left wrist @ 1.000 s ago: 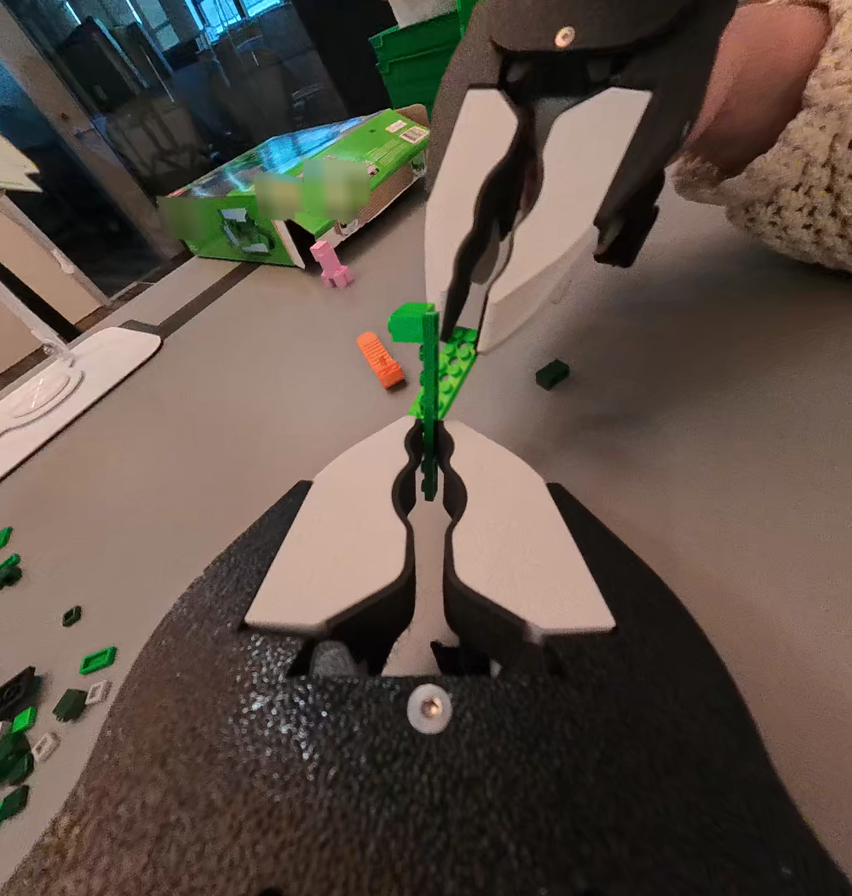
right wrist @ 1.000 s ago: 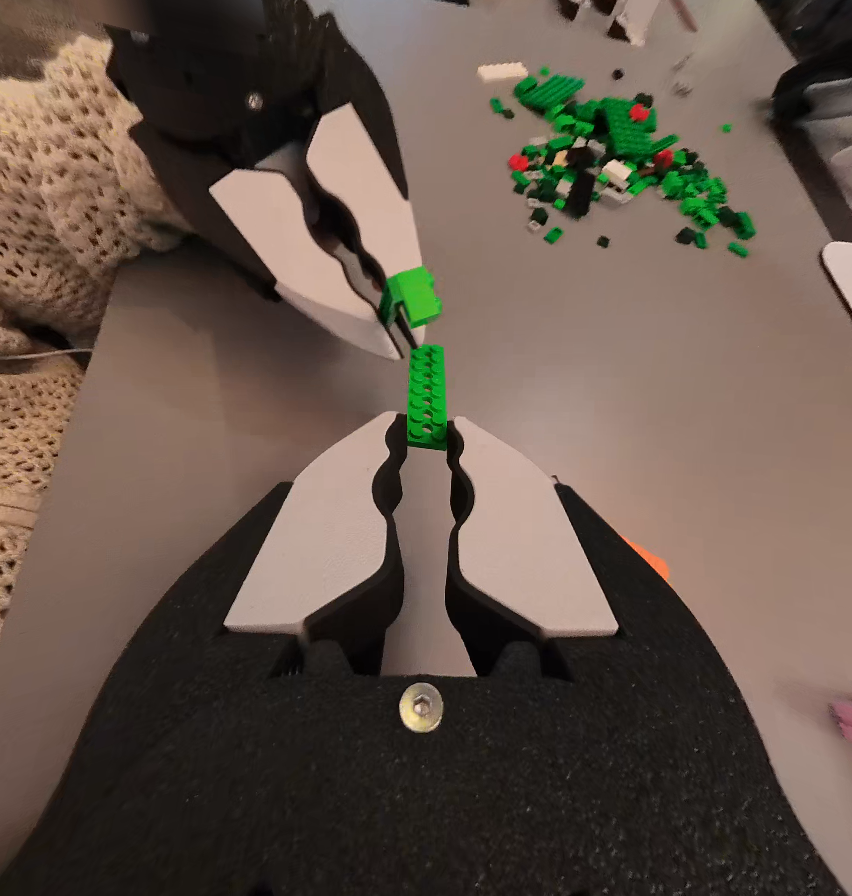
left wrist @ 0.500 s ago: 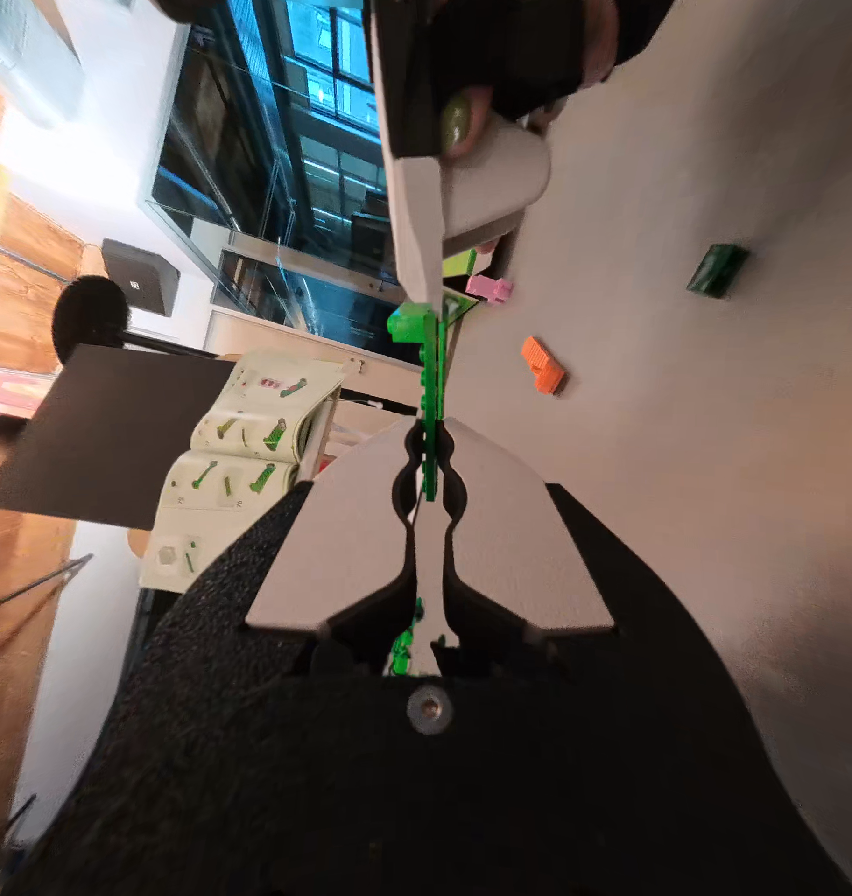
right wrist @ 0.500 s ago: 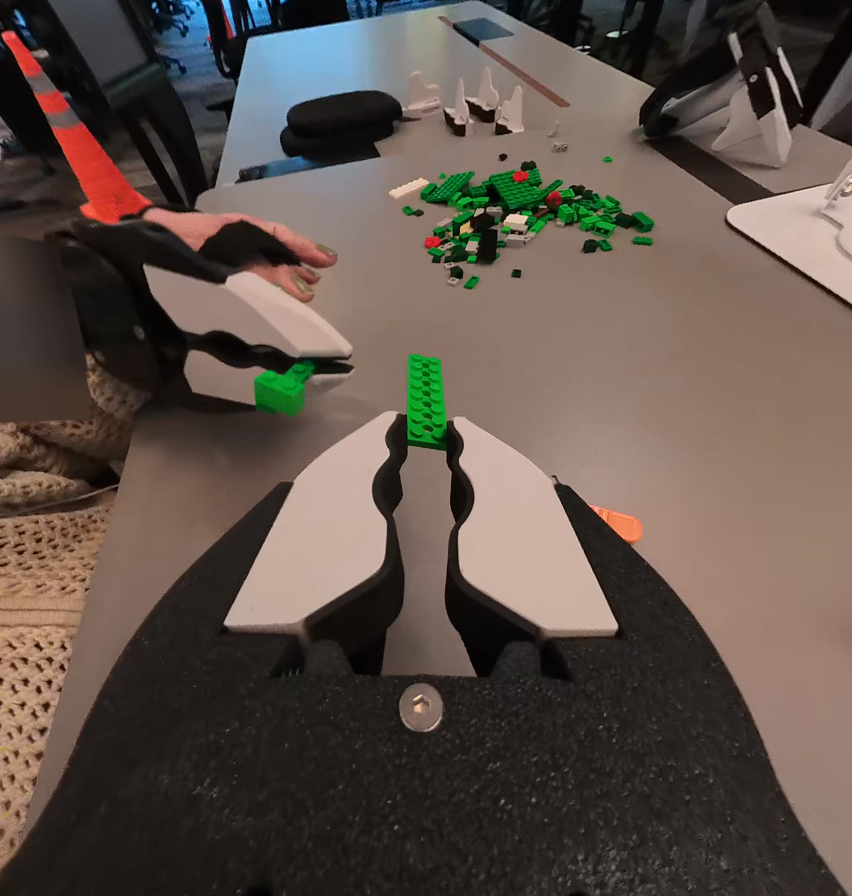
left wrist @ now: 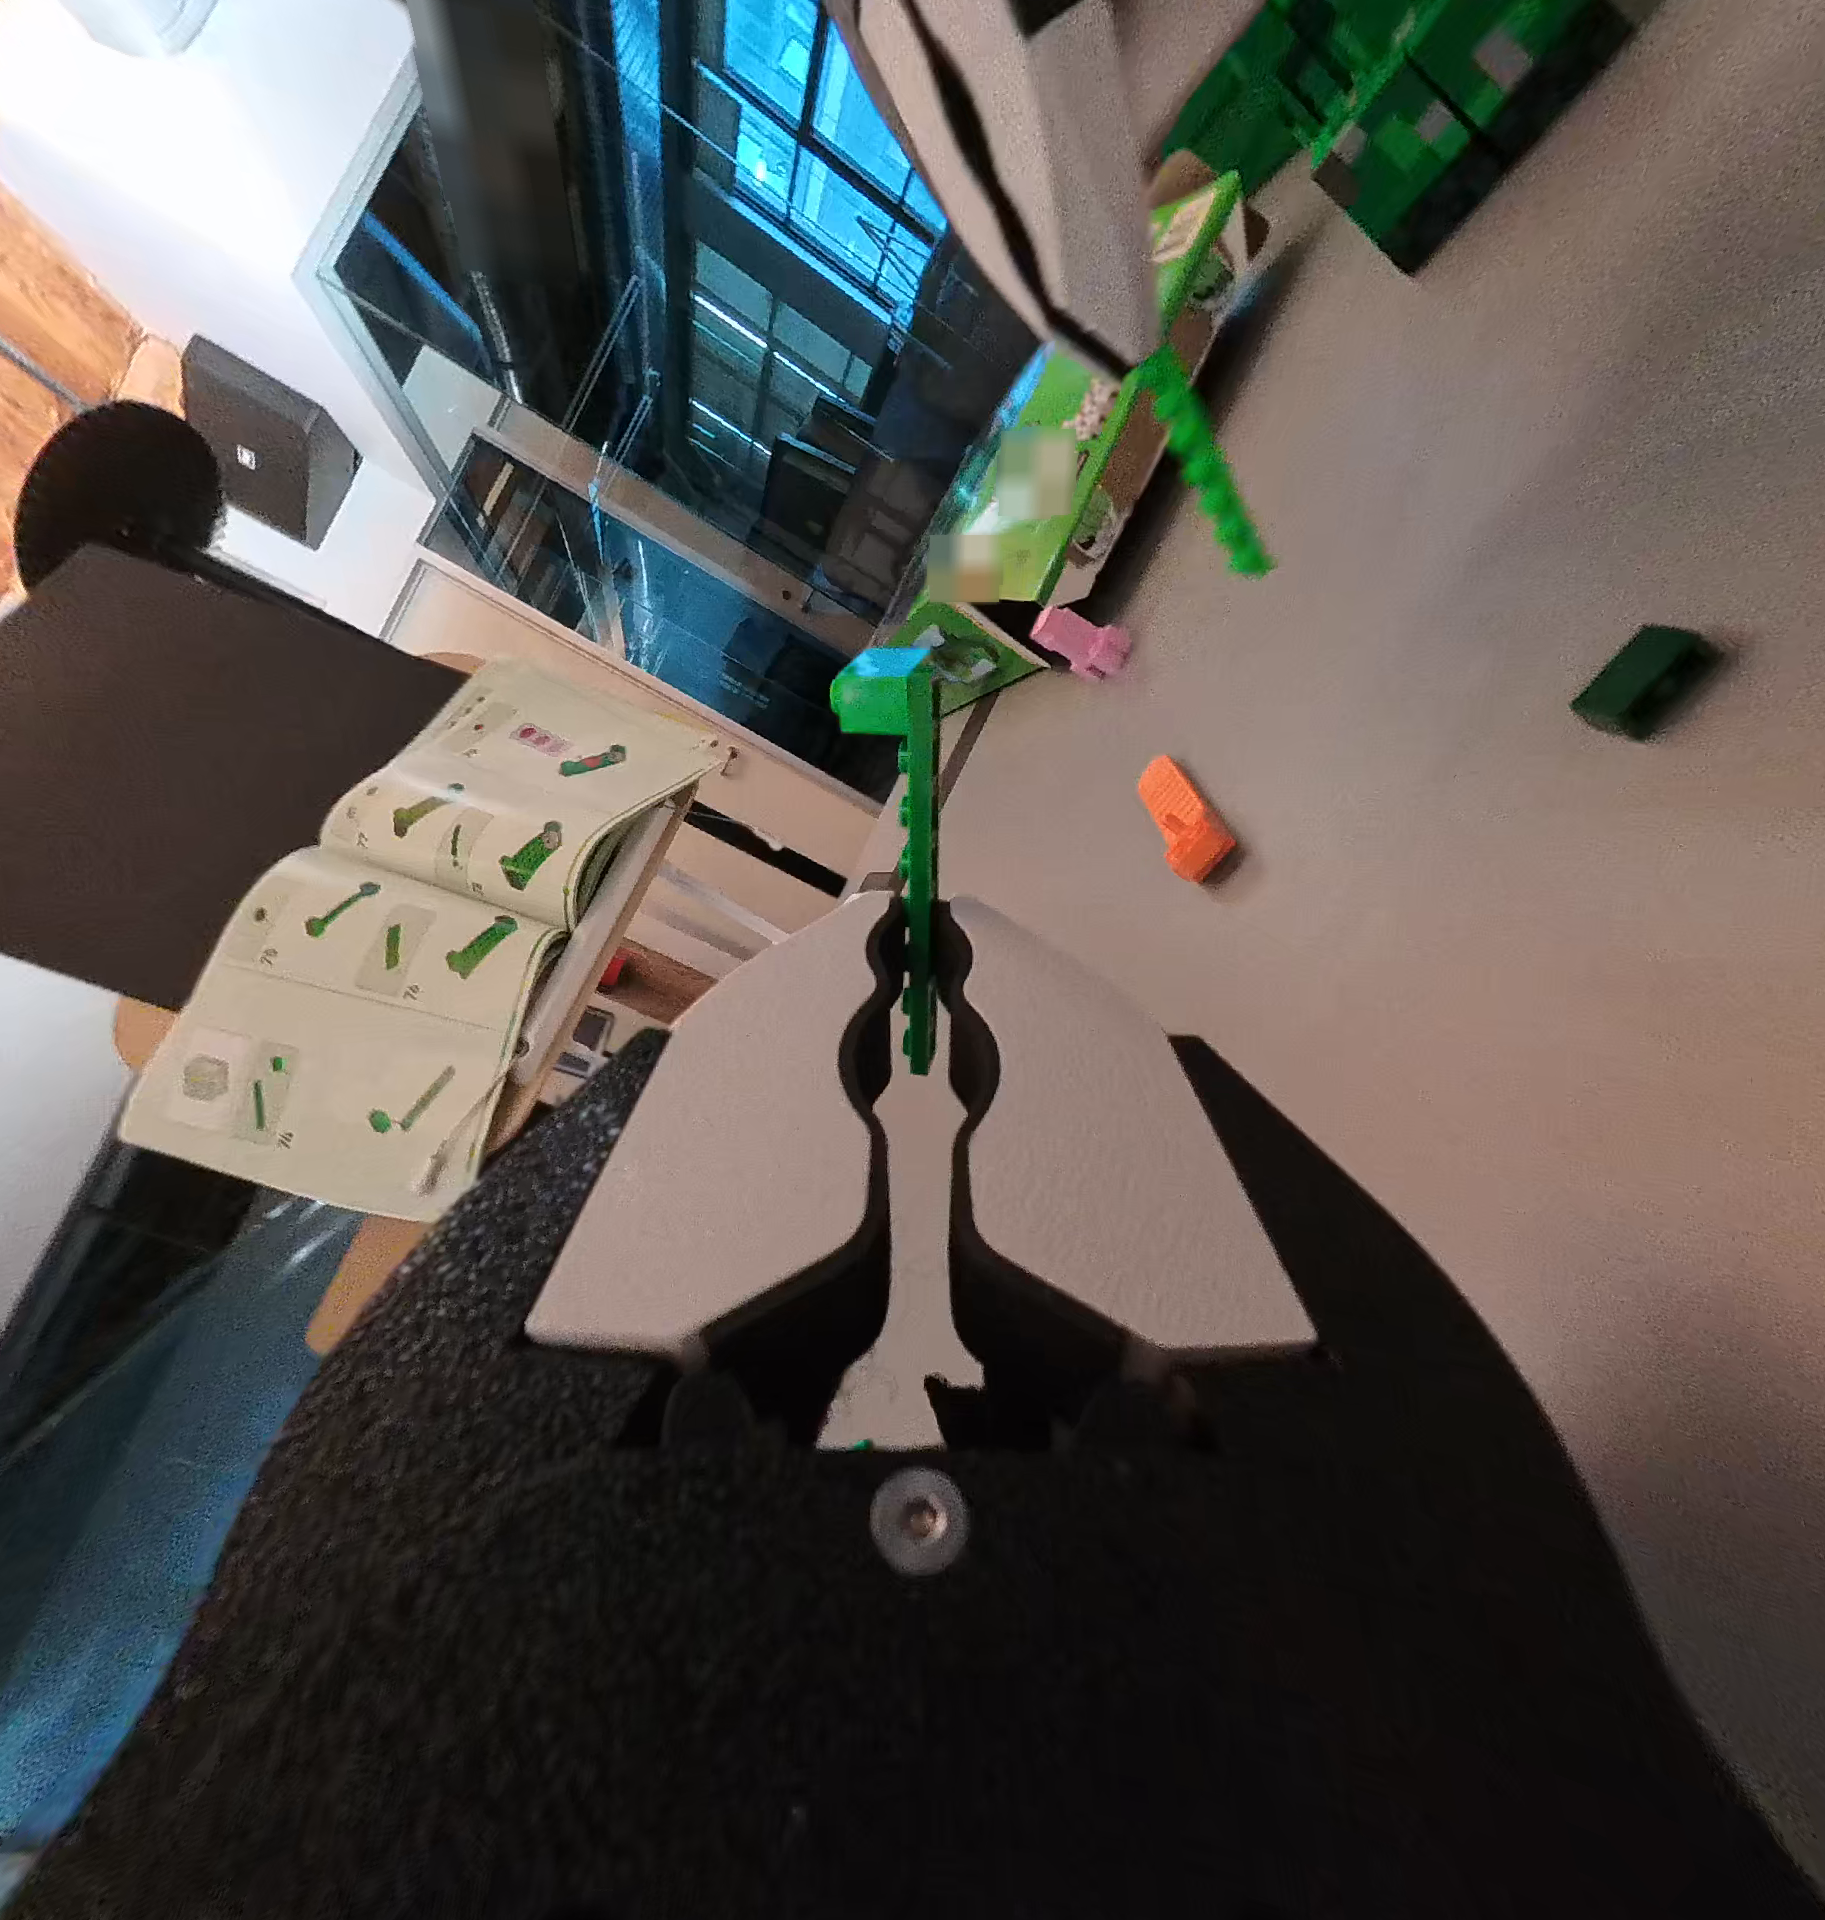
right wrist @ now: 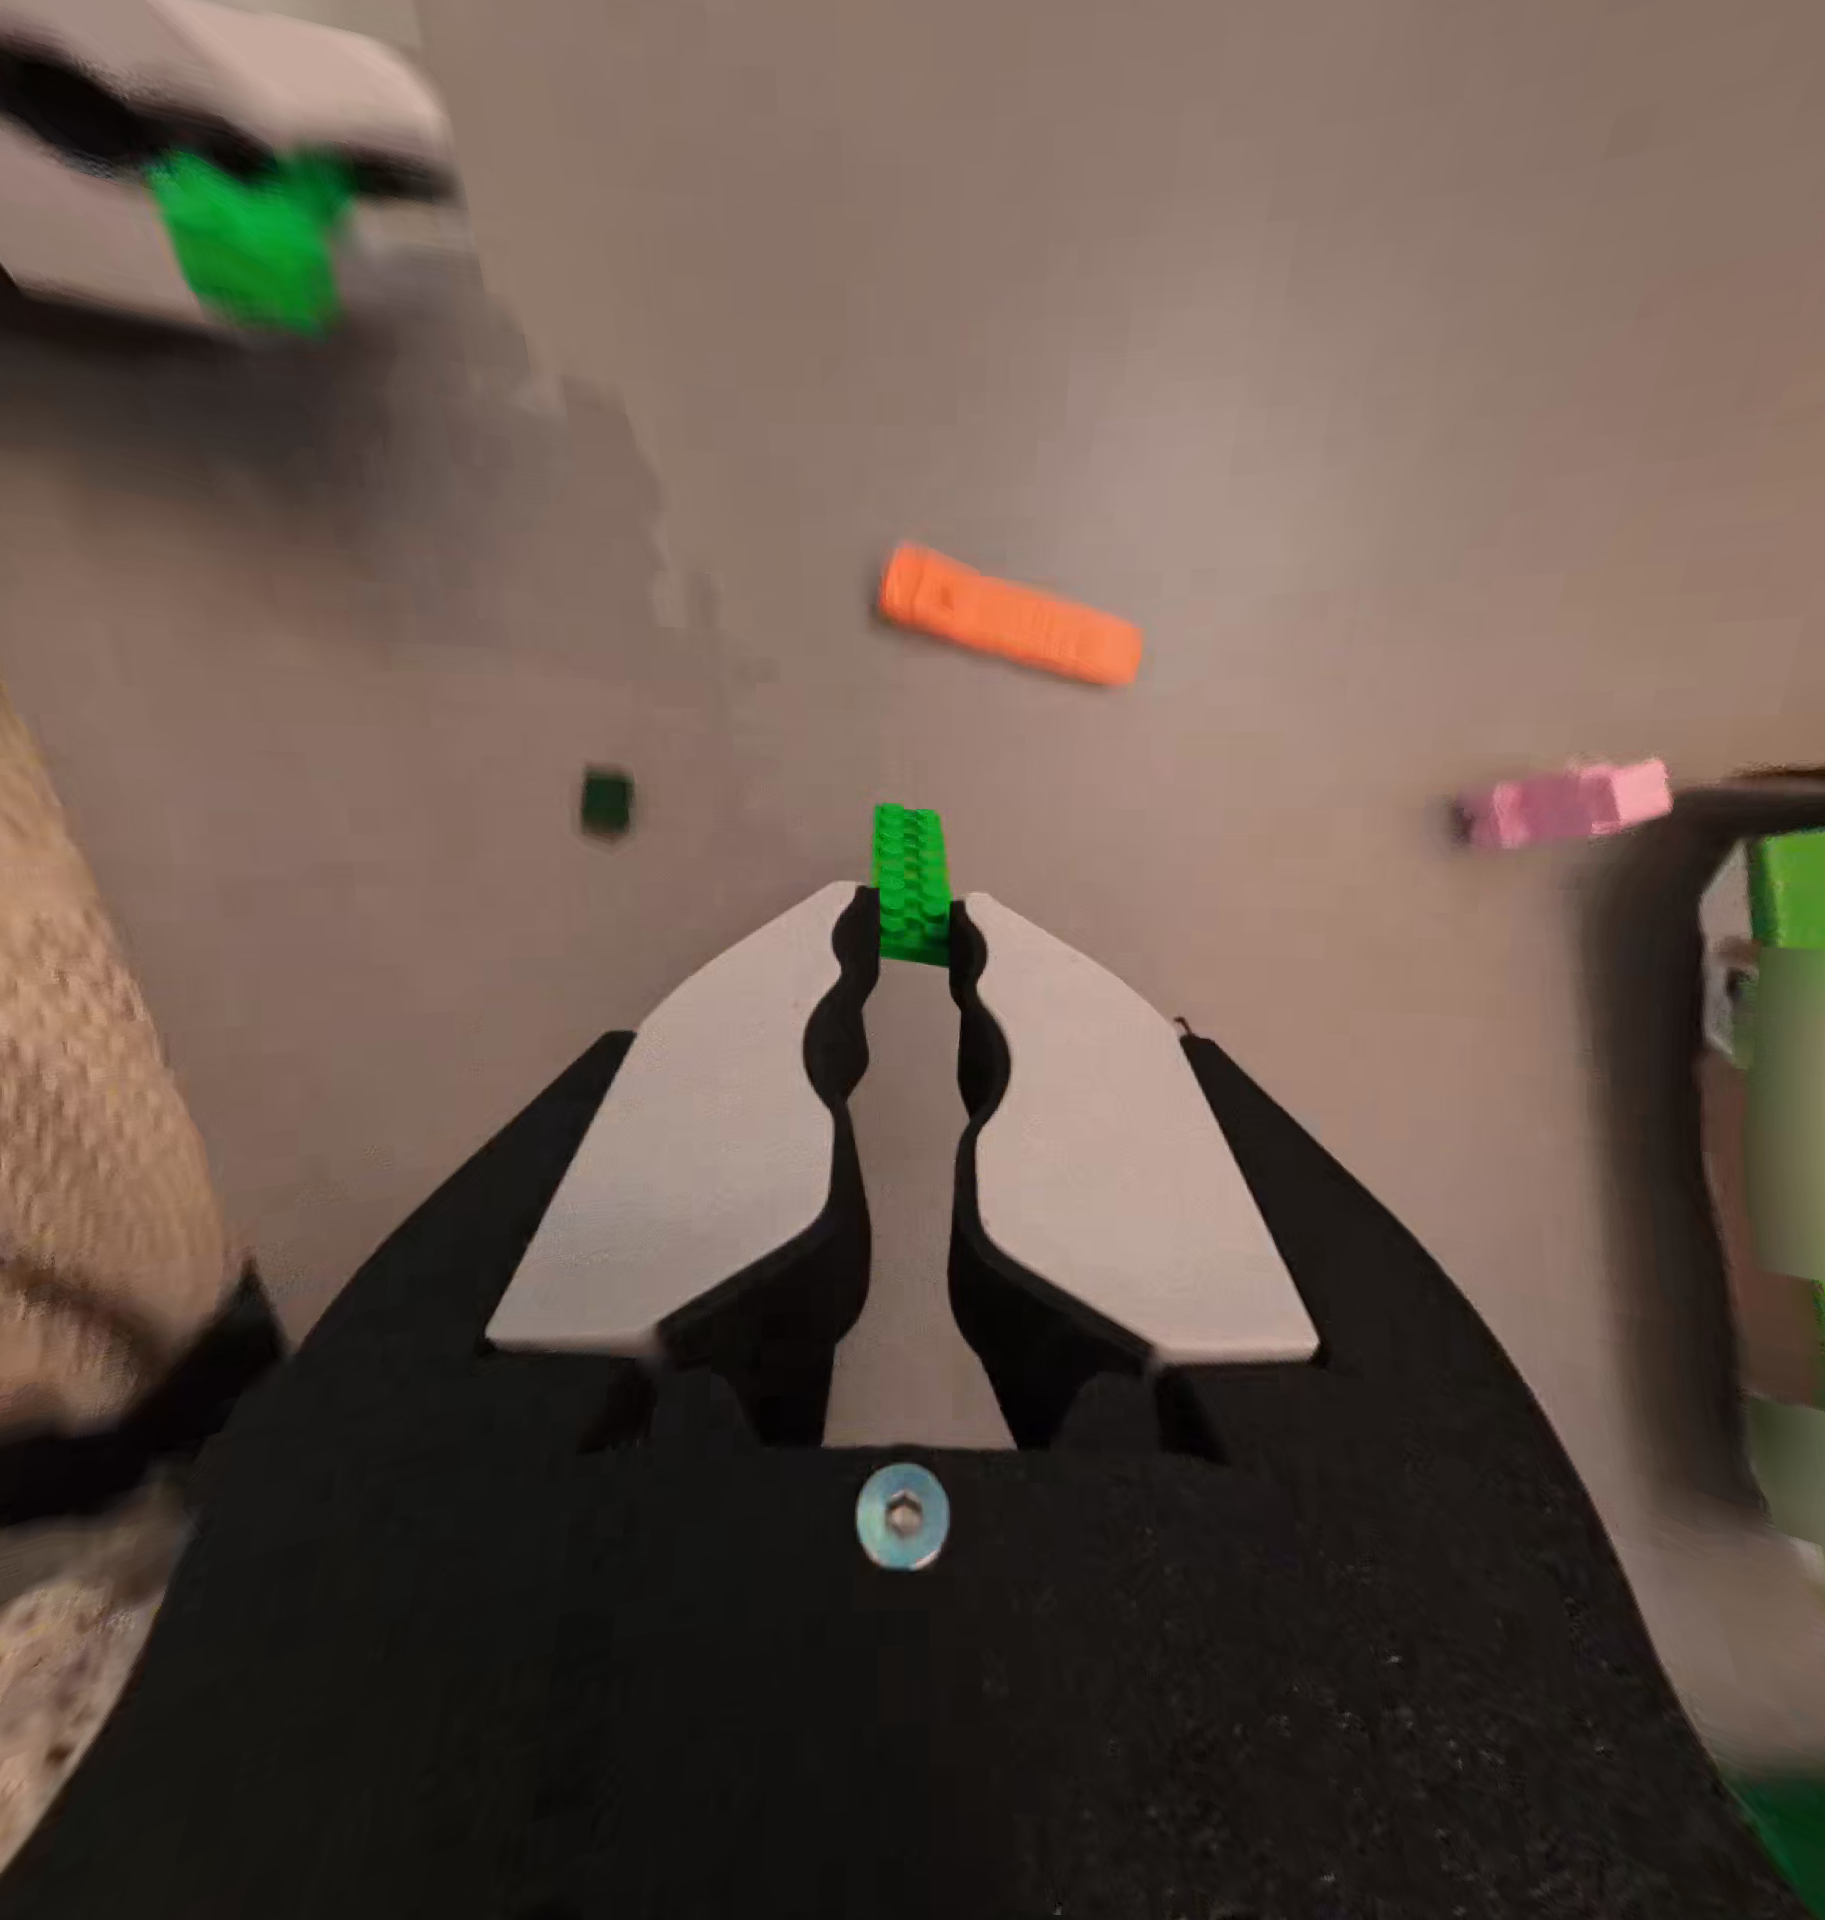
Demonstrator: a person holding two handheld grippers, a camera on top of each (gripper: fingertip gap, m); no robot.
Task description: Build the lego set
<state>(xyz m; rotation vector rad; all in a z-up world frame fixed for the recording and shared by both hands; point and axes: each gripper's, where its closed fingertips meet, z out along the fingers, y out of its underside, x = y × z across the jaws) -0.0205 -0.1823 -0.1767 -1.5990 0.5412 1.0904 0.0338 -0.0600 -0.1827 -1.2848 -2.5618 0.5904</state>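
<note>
My left gripper (left wrist: 920,914) is shut on a thin green plate (left wrist: 920,831) held edge-on, with a small green brick (left wrist: 877,691) fixed at its far end. My right gripper (right wrist: 913,904) is shut on a long green studded plate (right wrist: 913,883) that sticks out forward. In the left wrist view the right gripper (left wrist: 1095,332) hangs at the top with its green plate (left wrist: 1214,478) pointing down over the grey table (left wrist: 1510,987). In the blurred right wrist view the left gripper (right wrist: 368,197) sits at the top left with its green brick (right wrist: 248,244).
On the table lie an orange brick separator (right wrist: 1007,629), a pink piece (right wrist: 1568,800) and a small dark green brick (right wrist: 607,800). A green lego box (left wrist: 1033,509) stands at the far edge. An open instruction booklet (left wrist: 420,935) stands off the table's left side. My hands' fingertips stand some 15 cm from each other. The orange brick separator (right wrist: 1007,629) lies around 11 cm away from my right fingertips.
Both grippers have drawn apart, each keeping its green piece. The right wrist view has swung down toward the table and right toward the box, with motion blur. The left view has tilted slightly.
</note>
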